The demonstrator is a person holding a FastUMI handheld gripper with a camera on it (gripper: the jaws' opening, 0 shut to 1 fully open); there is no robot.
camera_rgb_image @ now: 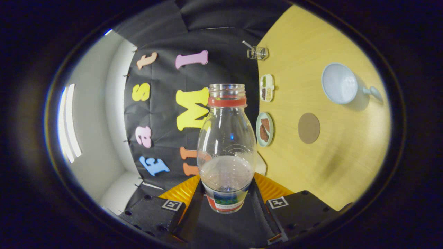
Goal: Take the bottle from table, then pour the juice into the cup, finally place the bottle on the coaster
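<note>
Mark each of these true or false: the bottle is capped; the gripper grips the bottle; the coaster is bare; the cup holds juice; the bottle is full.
1. The bottle is capped. False: its mouth is open.
2. The hand-held gripper grips the bottle. True.
3. The coaster is bare. True.
4. The cup holds juice. False: it looks empty.
5. The bottle is full. False: liquid fills only its lower part.
</note>
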